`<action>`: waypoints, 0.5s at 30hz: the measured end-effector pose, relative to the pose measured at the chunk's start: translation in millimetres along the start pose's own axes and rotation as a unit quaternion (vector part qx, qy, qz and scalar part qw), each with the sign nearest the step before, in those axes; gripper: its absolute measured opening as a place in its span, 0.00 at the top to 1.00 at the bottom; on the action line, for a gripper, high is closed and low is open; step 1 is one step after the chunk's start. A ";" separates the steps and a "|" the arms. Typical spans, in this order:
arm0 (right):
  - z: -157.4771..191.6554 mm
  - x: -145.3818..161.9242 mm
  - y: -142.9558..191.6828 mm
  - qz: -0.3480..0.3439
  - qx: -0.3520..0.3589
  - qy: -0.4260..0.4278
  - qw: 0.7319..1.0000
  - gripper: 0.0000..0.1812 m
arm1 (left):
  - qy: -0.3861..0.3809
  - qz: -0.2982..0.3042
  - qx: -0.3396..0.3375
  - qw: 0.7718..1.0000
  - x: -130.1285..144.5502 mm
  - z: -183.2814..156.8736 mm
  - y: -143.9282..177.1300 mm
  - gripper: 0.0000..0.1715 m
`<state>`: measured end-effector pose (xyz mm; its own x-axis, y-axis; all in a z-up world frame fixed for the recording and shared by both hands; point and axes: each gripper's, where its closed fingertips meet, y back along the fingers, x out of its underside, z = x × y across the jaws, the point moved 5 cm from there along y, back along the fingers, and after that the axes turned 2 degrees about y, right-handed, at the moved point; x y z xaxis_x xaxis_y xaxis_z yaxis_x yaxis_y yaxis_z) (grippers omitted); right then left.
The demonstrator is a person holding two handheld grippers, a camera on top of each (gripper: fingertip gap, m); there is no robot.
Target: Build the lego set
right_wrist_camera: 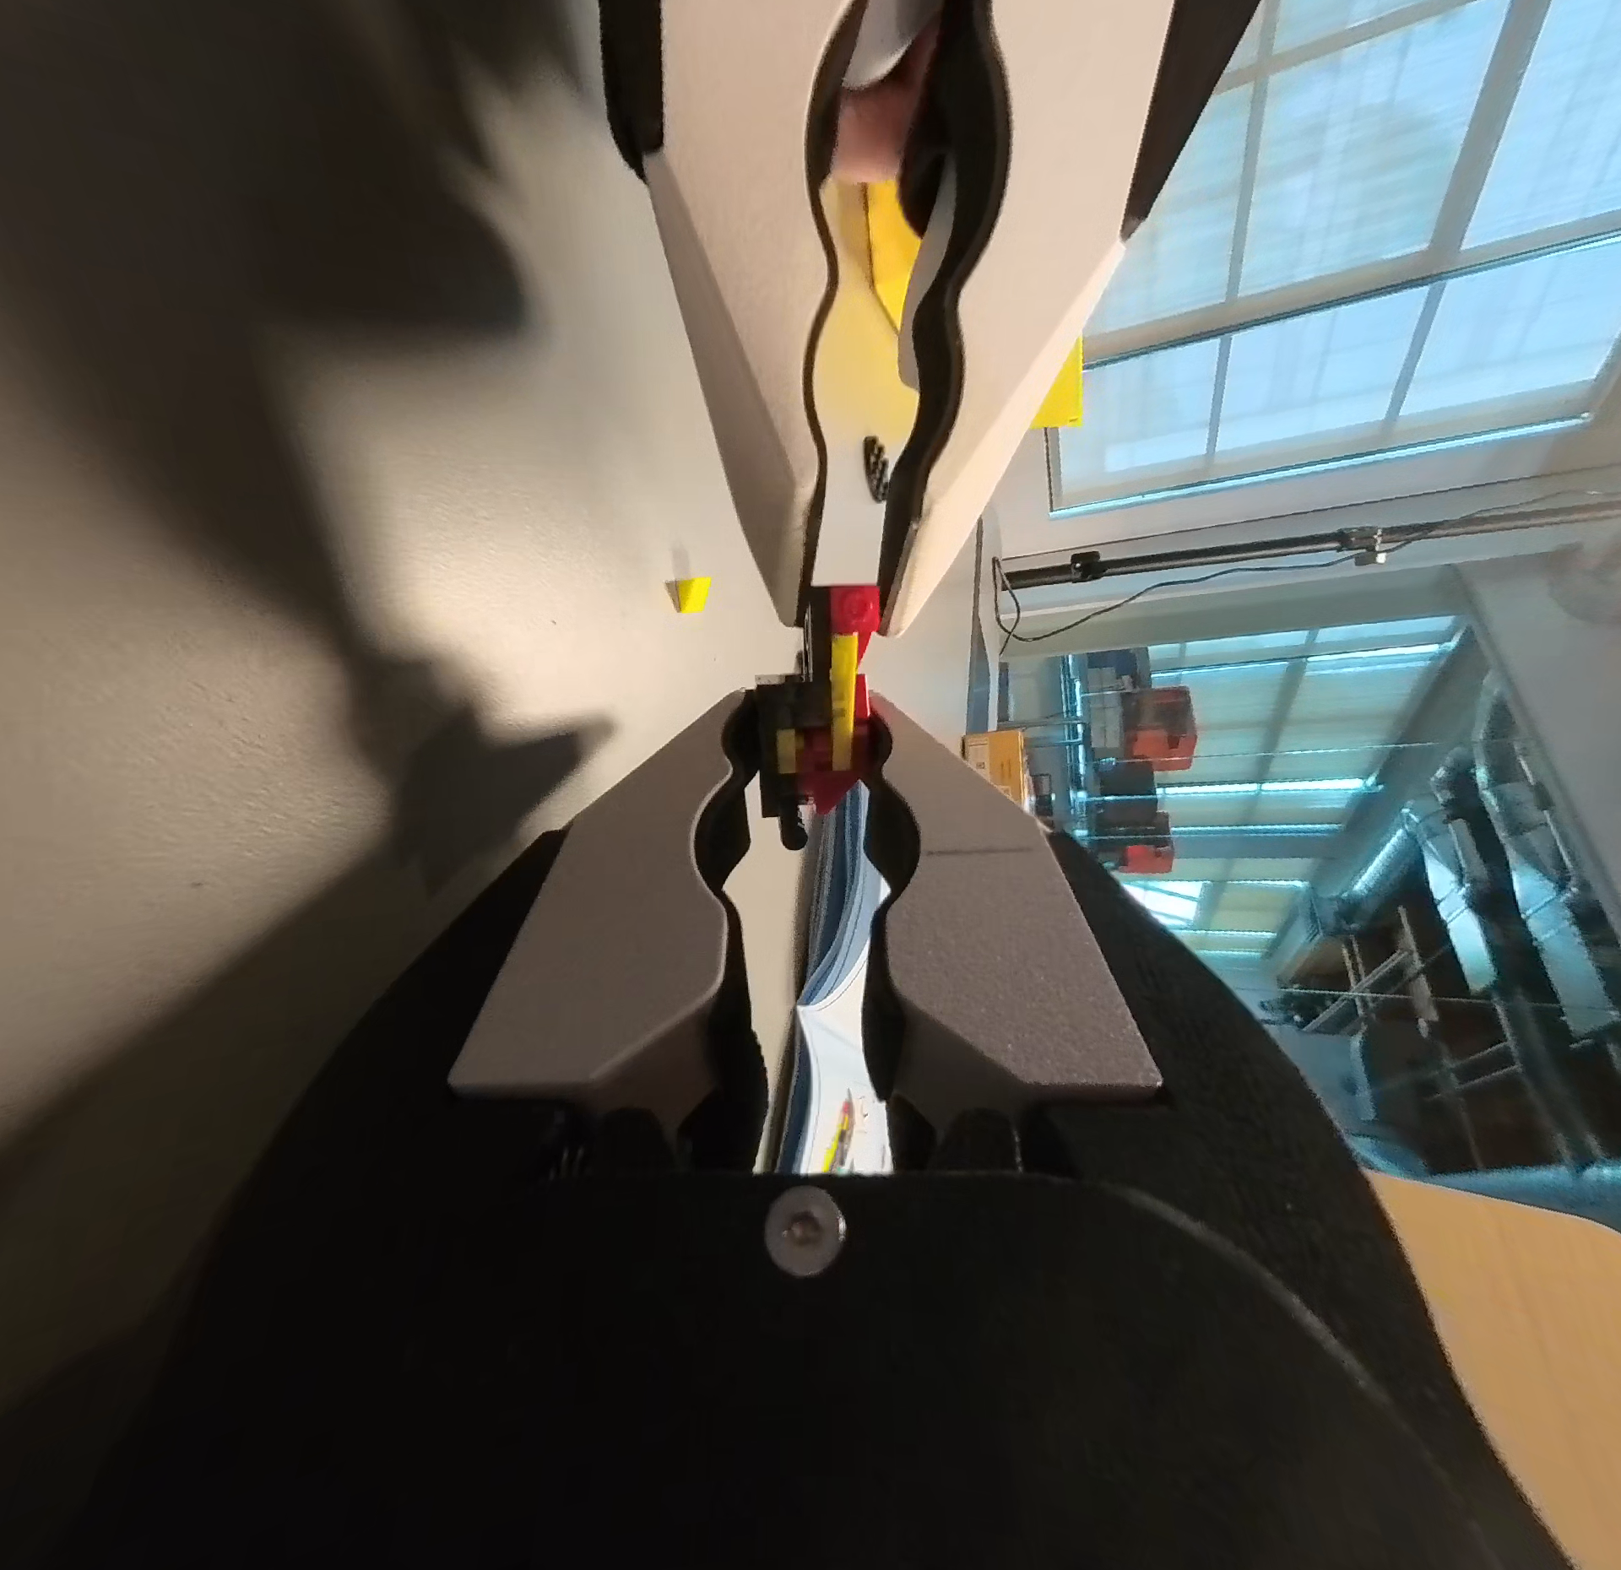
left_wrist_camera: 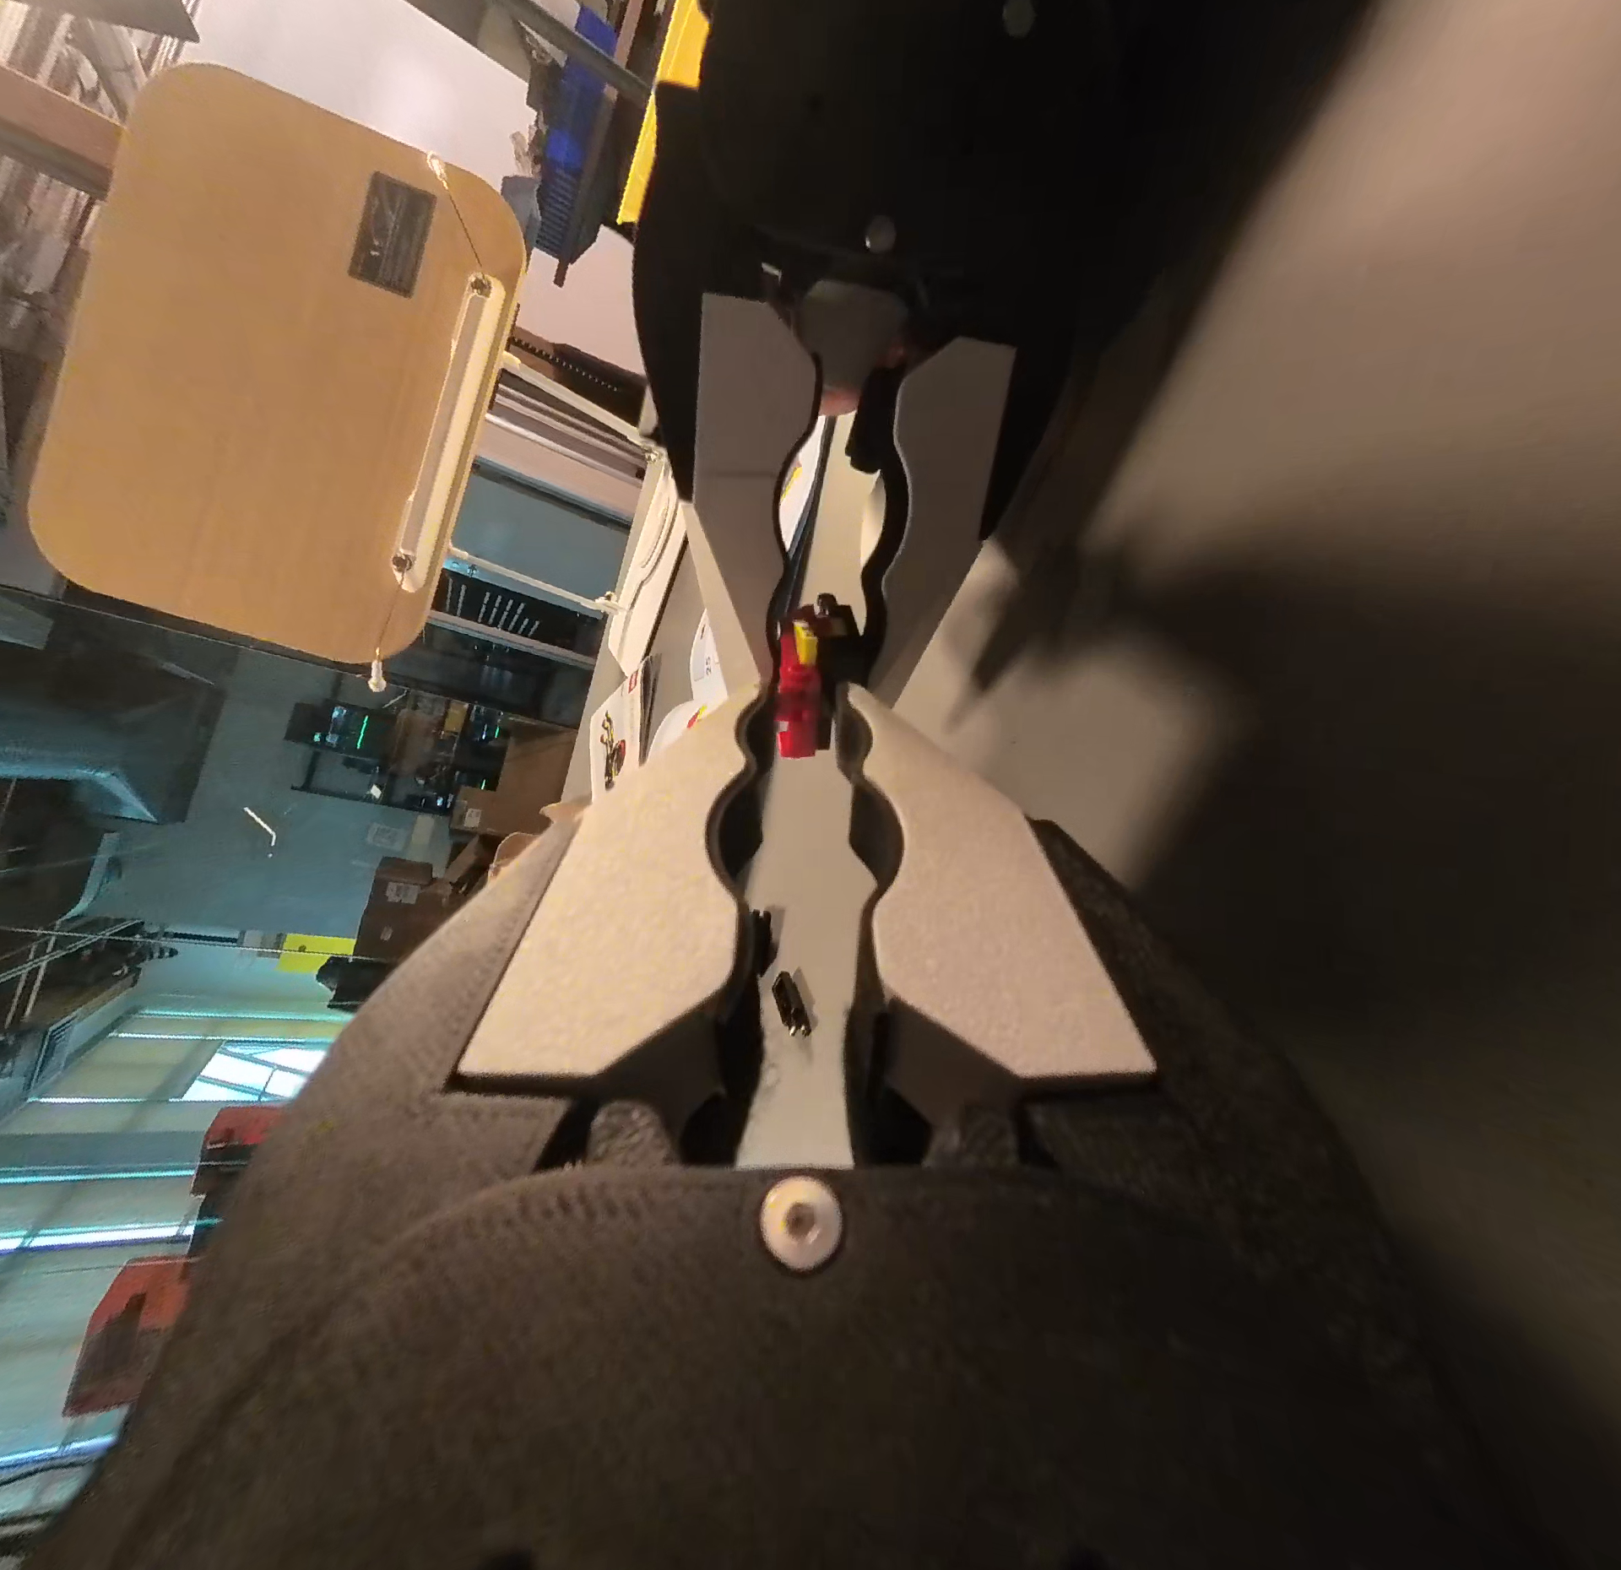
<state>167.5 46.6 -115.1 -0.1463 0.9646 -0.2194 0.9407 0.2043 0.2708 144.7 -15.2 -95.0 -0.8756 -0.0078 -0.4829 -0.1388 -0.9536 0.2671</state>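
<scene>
A small lego assembly (left_wrist_camera: 800,703) of red, yellow and black bricks is held in the air between my two grippers, which face each other tip to tip. My left gripper (left_wrist_camera: 803,705) is shut on its red end. My right gripper (right_wrist_camera: 811,723) is shut on the black and yellow end of the assembly (right_wrist_camera: 829,712). In the right wrist view the left gripper (right_wrist_camera: 840,603) comes in from above and pinches the red brick. In the left wrist view the right gripper (left_wrist_camera: 820,638) comes in from above. A person's fingers show behind each far gripper.
On the grey table (left_wrist_camera: 803,1089) lie two small black pieces (left_wrist_camera: 790,1002), a loose yellow piece (right_wrist_camera: 689,596) and a black round part (right_wrist_camera: 877,468). An instruction booklet (right_wrist_camera: 833,1002) lies under the right gripper. A wooden board (left_wrist_camera: 263,361) and shelves stand behind.
</scene>
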 end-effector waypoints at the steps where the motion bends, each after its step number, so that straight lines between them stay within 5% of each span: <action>1: 0.0 0.5 0.3 0.001 -0.002 -0.002 1.000 0.90 | 0.001 0.004 0.000 1.000 0.2 -0.1 -0.6 0.93; 15: -5.7 13.0 1.5 0.007 -0.001 -0.027 1.000 0.88 | 0.025 0.072 -0.012 0.997 2.9 3.6 -6.8 0.93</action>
<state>165.2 60.3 -112.2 -0.1172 0.9568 -0.2662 0.9421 0.1918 0.2749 141.5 -7.7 -95.3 -0.8618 -0.1600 -0.4813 -0.0010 -0.9484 0.3172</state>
